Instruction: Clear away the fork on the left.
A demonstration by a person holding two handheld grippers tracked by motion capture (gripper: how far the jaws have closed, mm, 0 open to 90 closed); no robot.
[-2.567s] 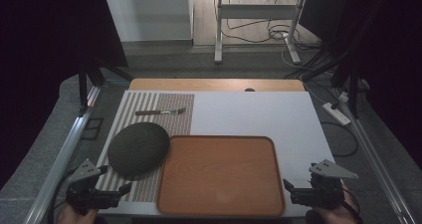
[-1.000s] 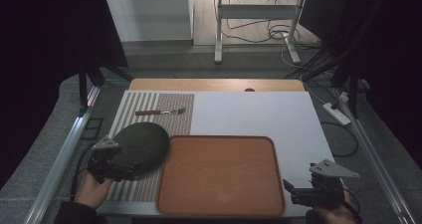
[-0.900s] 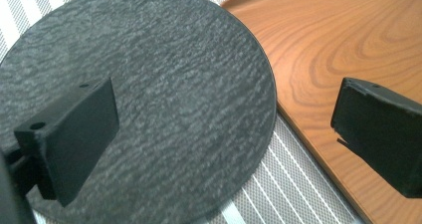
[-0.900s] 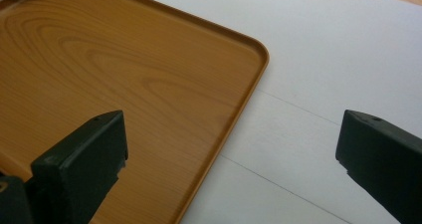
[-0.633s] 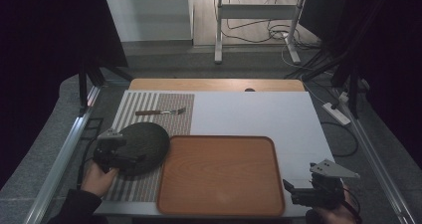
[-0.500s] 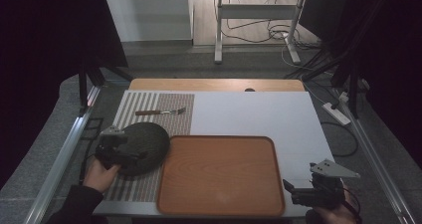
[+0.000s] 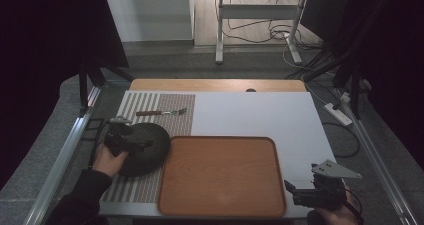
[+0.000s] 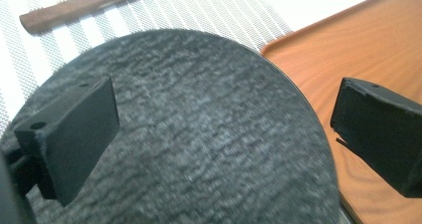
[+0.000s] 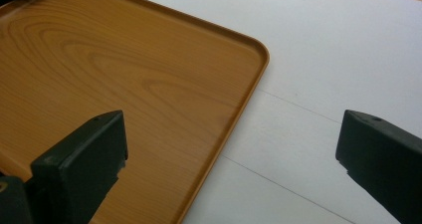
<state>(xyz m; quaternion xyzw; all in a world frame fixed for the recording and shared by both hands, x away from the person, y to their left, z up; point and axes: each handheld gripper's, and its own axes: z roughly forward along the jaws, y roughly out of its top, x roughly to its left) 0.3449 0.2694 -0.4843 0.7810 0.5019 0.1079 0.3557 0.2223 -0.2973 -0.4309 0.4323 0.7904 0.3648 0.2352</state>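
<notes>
A dark round slate plate (image 7: 150, 146) (image 8: 199, 134) lies on the striped placemat (image 7: 150, 105), its right edge next to the wooden tray (image 7: 220, 175) (image 8: 388, 50). My left gripper (image 7: 145, 144) (image 8: 224, 134) hovers over the plate's left part, jaws wide open, nothing between them. My right gripper (image 7: 292, 194) (image 9: 229, 154) rests near the table's front right corner, open, above the tray's right rim (image 9: 244, 104) and the white mat (image 9: 323, 59). A wooden-handled knife (image 7: 160, 112) (image 8: 74, 6) lies at the far end of the placemat.
A white mat (image 7: 255, 115) covers the table's right half. Metal rails (image 7: 65, 155) run along both table sides. A power strip (image 7: 339, 113) and cables lie on the floor at the right. A desk frame (image 7: 260, 15) stands beyond the table.
My left gripper has moved from the front left corner forward and right, over the slate plate. The right gripper has stayed in place.
</notes>
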